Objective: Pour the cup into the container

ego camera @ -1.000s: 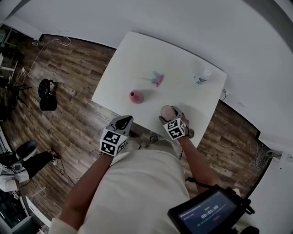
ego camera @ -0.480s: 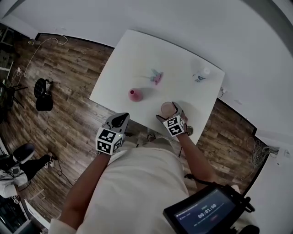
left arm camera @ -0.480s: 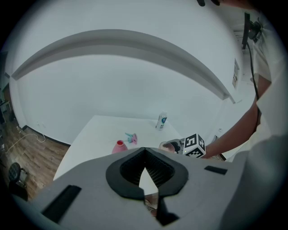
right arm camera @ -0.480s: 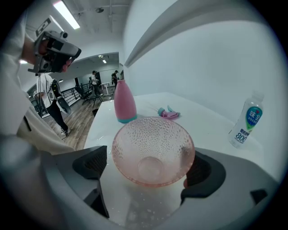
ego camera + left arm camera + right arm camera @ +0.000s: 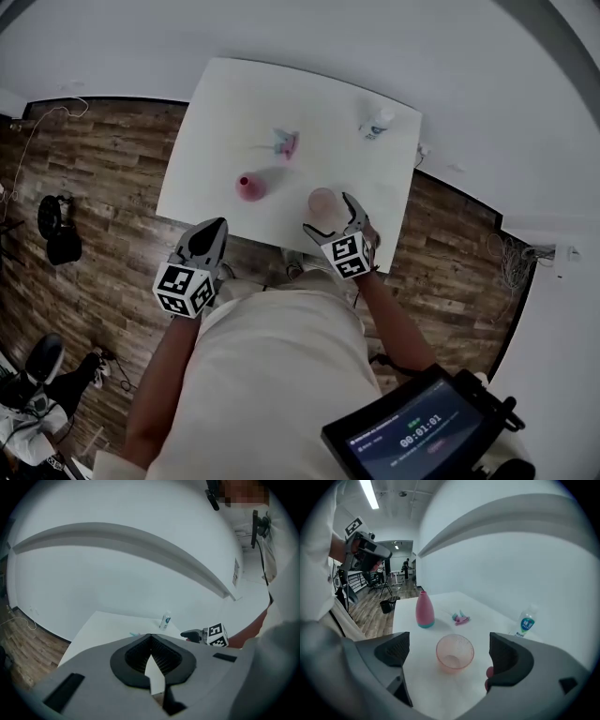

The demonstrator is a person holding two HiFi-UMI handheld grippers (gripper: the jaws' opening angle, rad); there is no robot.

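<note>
The pink cup [image 5: 454, 653] is seen upright on the white table [image 5: 440, 688], just ahead of the right gripper [image 5: 328, 217], whose jaws are spread wide, nothing being held. A pink bottle [image 5: 424, 611], possibly the container, is set beyond its left jaw. The left gripper [image 5: 151, 637] is closed, empty.

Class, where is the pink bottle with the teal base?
Head view: the pink bottle with the teal base stands on the white table, left of the translucent pink cup.

The head view looks steeply down on the white rectangular table [image 5: 234, 112]; both gripper views look low across it from its near edge.
</note>
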